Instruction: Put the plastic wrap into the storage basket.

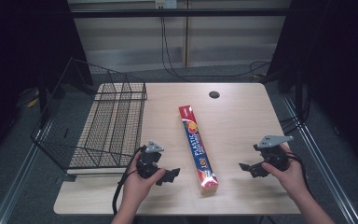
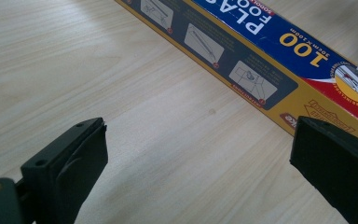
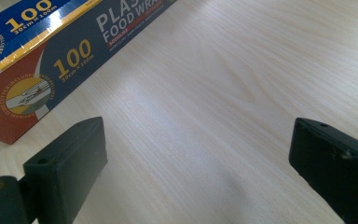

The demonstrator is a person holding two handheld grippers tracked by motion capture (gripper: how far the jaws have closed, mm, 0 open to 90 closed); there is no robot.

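Plastic food wrap box (image 1: 198, 150), long, blue, red and yellow cardboard, lies flat mid-table, lengthwise away from the person, on pale wooden table (image 1: 242, 121). Black wire basket (image 1: 100, 123) stands at the table's left edge, well apart from the box. Left gripper (image 1: 171, 175), black, jaws spread wide, holds nothing, hovers just left of the box's near end. Right gripper (image 1: 246, 169), jaws equally wide, empty, sits right of the box, near but apart.

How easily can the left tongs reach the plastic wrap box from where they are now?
Probably easily. The left tongs stand open beside the plastic food wrap box, near its closer end, with bare table between them. The wire basket sits off to the side.
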